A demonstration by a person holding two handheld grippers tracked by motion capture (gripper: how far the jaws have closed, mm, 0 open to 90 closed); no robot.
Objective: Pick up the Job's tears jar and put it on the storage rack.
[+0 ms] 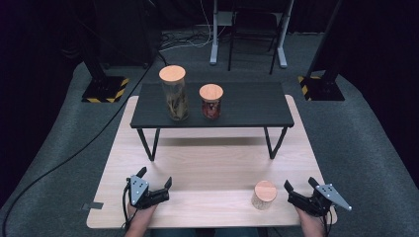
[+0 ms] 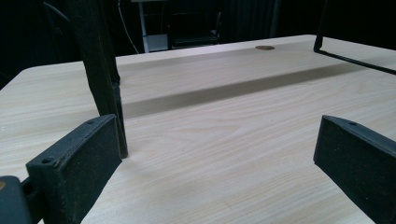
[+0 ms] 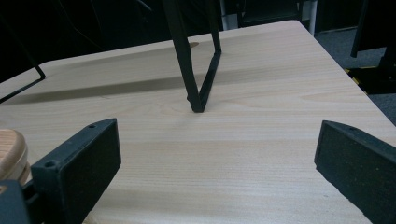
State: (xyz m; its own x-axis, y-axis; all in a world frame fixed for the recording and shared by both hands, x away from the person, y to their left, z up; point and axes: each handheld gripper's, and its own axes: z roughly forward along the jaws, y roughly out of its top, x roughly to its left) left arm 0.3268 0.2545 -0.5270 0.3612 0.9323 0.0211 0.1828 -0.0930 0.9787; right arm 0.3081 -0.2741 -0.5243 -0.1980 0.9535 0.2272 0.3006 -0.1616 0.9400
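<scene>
A low black shelf (image 1: 247, 106) stands on the light wood table (image 1: 207, 168). On it are a tall glass jar (image 1: 174, 96) and a shorter jar (image 1: 211, 102), both with wooden lids. A short wood-lidded jar (image 1: 264, 195) sits on the table near the front right; its lid edge (image 3: 9, 149) shows left of my right jaws. My left gripper (image 1: 155, 177) rests open at the front left, facing a shelf leg (image 2: 100, 70), nothing between its jaws (image 2: 215, 135). My right gripper (image 1: 300, 183) is open just right of the short jar, empty (image 3: 217, 135), facing the other shelf leg (image 3: 191, 79).
A strip of grey tape (image 1: 92, 206) lies at the table's front left corner. Black stands with striped bases (image 1: 104, 90) (image 1: 321, 88) sit on the grey carpet beyond, with a cable (image 1: 74, 153) and white frame legs (image 1: 215, 47) at the back.
</scene>
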